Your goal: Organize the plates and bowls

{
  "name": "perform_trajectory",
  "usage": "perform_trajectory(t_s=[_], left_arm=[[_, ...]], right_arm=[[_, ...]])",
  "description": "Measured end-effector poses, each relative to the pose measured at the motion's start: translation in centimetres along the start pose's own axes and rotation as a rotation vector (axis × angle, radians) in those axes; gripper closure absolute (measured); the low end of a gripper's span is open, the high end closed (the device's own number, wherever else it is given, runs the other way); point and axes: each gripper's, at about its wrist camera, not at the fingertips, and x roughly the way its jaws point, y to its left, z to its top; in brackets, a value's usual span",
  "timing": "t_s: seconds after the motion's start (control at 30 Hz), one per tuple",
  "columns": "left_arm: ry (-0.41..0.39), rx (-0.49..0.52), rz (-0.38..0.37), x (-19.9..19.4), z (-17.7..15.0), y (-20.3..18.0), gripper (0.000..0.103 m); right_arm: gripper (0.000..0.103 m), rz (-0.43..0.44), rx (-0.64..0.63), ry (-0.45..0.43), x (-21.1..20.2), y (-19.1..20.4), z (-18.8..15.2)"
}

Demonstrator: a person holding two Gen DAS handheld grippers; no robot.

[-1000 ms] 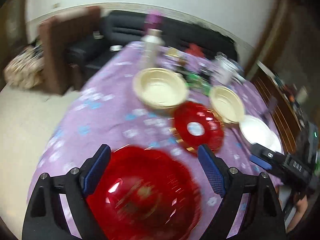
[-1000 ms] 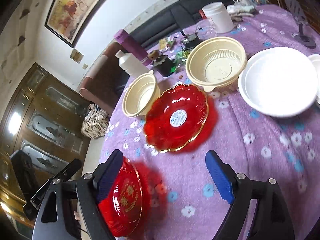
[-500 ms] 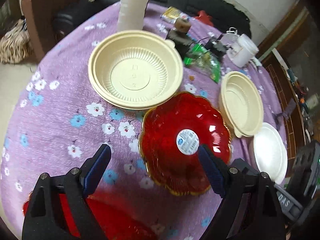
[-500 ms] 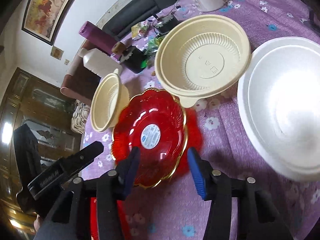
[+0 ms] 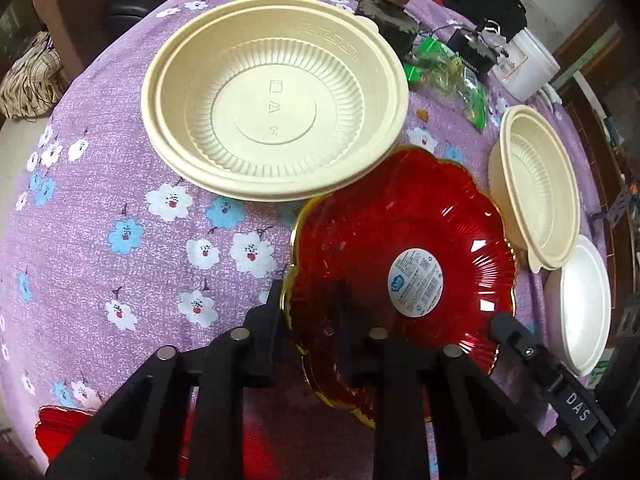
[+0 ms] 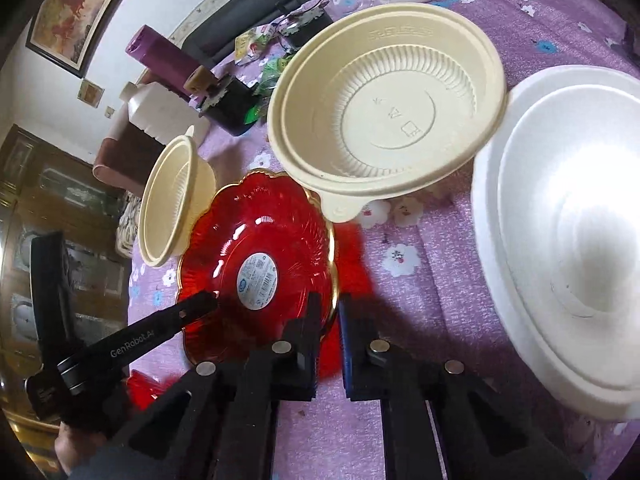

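Fingers of both grippers, left gripper and right gripper, clamped on red plate rim; cream bowls empty.

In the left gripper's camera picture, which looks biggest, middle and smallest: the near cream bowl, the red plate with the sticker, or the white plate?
1. Near cream bowl, the widest thing there.
2. Red plate, nearly as big and closer to the camera, so this is unsure.
3. White plate, clearly smallest, though squeezed at the picture's edge.

Framed painting, dark sofa
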Motion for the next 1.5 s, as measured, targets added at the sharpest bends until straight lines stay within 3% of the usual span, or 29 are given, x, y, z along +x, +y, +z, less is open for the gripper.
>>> perform_trajectory(t_s=[0.33, 0.73, 1.5], left_arm=[[-0.041, 0.025, -0.013, -2.4, -2.8, 0.3, 0.086], [-0.125, 0.053, -0.061, -6.9, -8.2, 0.1, 0.086], [-0.271, 0.122, -0.058, -9.8, -13.7, -2.0, 0.086]], right_arm=[[0.095, -0.007, -0.015, -0.025, -2.0, 0.1, -2.5], [0.095, 0.017, -0.041, -0.112, -7.3, 0.4, -6.2], [0.095, 0.043, -0.064, -0.215, -12.5, -0.9, -13.0]])
